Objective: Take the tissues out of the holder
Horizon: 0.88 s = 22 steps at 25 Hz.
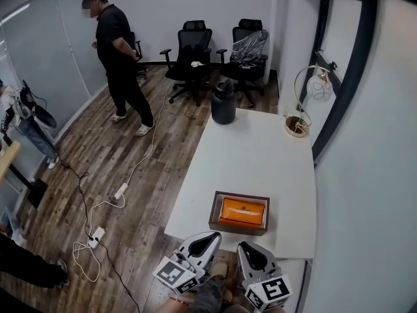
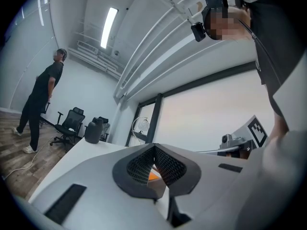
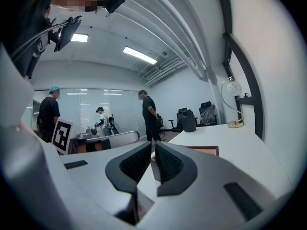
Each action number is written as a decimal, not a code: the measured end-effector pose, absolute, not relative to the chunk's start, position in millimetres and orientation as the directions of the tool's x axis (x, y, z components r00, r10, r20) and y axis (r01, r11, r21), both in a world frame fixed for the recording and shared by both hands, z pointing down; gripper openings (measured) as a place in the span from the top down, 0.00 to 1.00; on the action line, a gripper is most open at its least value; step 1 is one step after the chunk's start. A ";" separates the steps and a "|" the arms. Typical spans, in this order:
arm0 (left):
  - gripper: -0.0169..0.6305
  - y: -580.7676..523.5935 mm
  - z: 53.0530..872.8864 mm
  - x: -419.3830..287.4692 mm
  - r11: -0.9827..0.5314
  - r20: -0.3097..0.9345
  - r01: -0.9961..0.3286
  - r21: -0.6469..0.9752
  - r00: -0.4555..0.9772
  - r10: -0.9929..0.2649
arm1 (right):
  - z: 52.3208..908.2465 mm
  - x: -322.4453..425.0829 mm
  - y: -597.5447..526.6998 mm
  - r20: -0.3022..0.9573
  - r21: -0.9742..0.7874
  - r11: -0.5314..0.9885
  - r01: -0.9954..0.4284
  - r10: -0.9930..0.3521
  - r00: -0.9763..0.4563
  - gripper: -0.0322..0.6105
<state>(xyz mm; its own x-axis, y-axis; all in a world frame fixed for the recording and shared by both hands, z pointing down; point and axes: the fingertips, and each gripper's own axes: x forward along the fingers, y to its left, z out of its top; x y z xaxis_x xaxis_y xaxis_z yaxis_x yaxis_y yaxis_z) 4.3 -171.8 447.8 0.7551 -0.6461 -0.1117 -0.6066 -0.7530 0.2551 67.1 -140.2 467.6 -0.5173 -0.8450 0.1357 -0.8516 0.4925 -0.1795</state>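
Observation:
A brown tissue holder (image 1: 239,199) lies near the front edge of the white table (image 1: 254,155), with an orange tissue pack (image 1: 242,212) in it. Both grippers hover just short of that edge, tips pointing at the holder. My left gripper (image 1: 212,236) is shut and empty; in the left gripper view its tips (image 2: 154,147) meet, and a sliver of the orange pack (image 2: 154,176) shows between the pads. My right gripper (image 1: 247,246) is also shut on nothing. In the right gripper view its jaws (image 3: 153,144) stand together, with the holder's rim (image 3: 206,150) just beyond.
A dark jug (image 1: 223,102) stands at the table's far end and a gold-based lamp (image 1: 298,126) at its far right. The wall runs along the table's right side. Office chairs (image 1: 190,57), a standing person (image 1: 117,57) and floor cables (image 1: 98,233) lie left.

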 end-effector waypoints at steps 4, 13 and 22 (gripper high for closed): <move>0.96 -192.1 454.9 1.3 -0.744 -0.112 -0.617 0.257 0.745 -0.657 | 475.6 68.8 -159.3 0.155 -0.164 0.505 -0.847 -0.835 -0.528 0.94; 0.96 -242.1 458.1 -11.5 -0.713 -0.098 -0.653 0.256 0.716 -0.691 | 489.4 82.4 -204.6 0.254 -0.165 0.527 -0.833 -0.794 -0.553 0.94; 0.96 -275.9 465.0 -19.1 -0.689 -0.089 -0.676 0.261 0.694 -0.714 | 510.8 93.9 -237.6 0.377 -0.164 0.564 -0.809 -0.722 -0.580 0.81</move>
